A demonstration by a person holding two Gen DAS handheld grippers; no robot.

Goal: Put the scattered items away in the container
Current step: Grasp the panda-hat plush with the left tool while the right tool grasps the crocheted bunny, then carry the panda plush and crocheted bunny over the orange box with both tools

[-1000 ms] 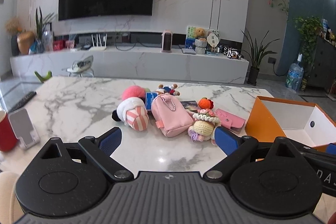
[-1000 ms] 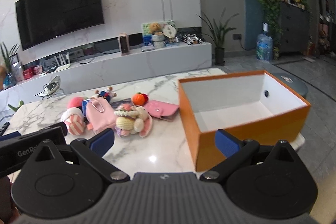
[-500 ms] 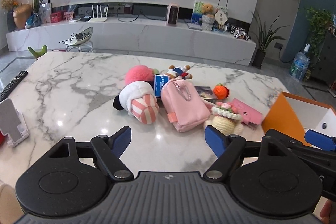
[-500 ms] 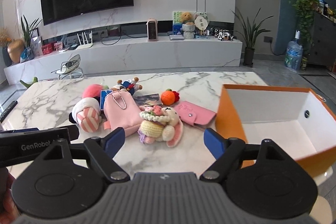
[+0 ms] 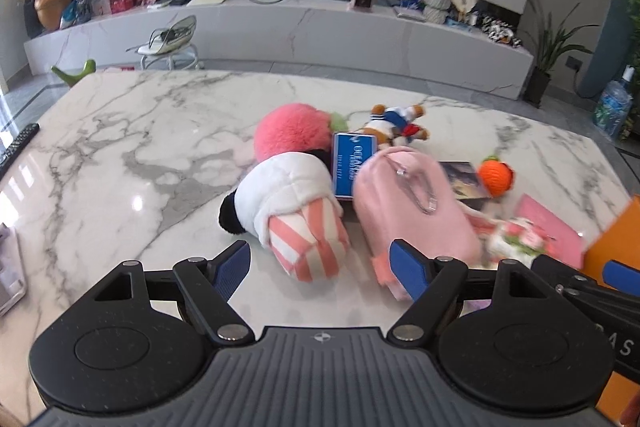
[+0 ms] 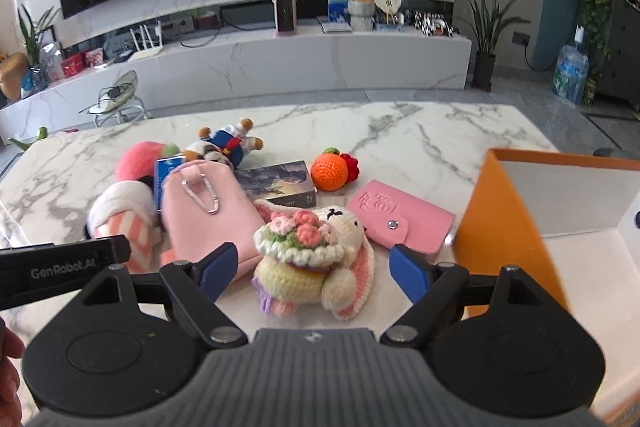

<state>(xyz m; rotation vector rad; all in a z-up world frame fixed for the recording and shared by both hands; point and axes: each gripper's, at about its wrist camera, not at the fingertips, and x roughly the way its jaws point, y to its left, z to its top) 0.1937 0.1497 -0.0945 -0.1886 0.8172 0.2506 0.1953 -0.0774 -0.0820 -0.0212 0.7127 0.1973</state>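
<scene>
Both jaws gaping and empty, the left gripper (image 5: pixel 320 263) is nearing the striped plush (image 5: pixel 296 211) and the right gripper (image 6: pixel 312 267) the crocheted bunny (image 6: pixel 316 259) on the counter (image 5: pixel 120 155); the crowded neighbours risk being snagged.

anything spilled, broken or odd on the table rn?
Nothing spilled or visibly damaged. The toys lie in a loose heap: the striped plush and pink mini backpack on their sides, the crochet bunny tipped over. The orange box stands upright, with nothing visible inside.
</scene>
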